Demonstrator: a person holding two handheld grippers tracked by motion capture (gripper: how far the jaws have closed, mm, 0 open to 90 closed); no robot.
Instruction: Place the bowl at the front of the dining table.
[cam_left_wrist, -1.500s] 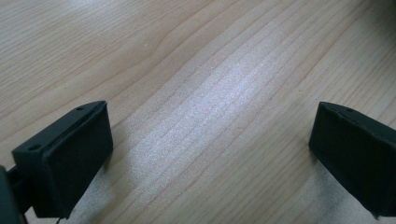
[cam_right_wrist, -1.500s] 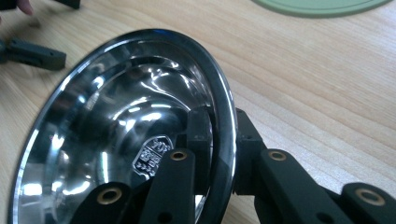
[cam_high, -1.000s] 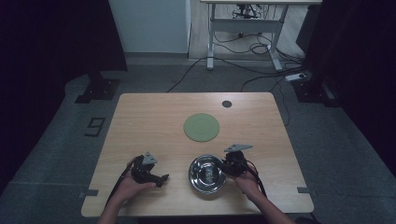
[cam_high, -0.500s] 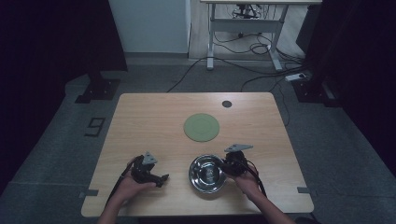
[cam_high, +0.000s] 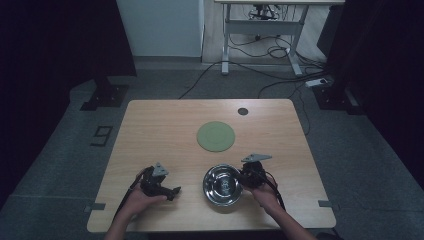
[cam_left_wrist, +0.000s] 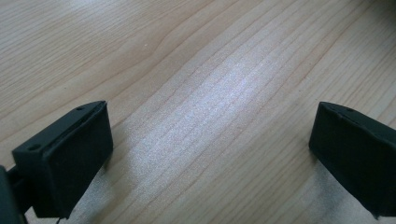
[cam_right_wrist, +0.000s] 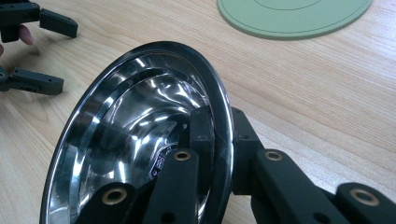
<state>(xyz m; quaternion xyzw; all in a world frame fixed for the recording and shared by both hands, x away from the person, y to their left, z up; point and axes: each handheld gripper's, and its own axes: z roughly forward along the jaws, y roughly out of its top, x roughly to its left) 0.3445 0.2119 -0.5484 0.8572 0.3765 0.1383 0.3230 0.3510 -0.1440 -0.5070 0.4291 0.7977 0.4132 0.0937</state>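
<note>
Bowl (cam_high: 223, 184): a shiny steel bowl at the near edge of the surface (cam_high: 160, 125), my landmark for everything else; in the right gripper view it leans up on its side, rim (cam_right_wrist: 219, 93) toward me.
Right gripper (cam_high: 246, 176): at the bowl's right side, my jaws clamped on its rim, one jaw inside the bowl and one outside, as the right gripper view shows.
Left gripper (cam_high: 172, 192): to the left of the bowl, apart from it, low over the bare wood; my jaws stand wide apart with nothing between them.
Left gripper seen from my right one (cam_right_wrist: 39, 51): beyond the bowl's far rim, its two jaws spread.
Green mat (cam_high: 216, 136): round and flat, lying beyond the bowl, a little to its left, not touching it.
Dark disc (cam_high: 243, 111): small, far beyond the bowl, past the mat, near the far edge.
</note>
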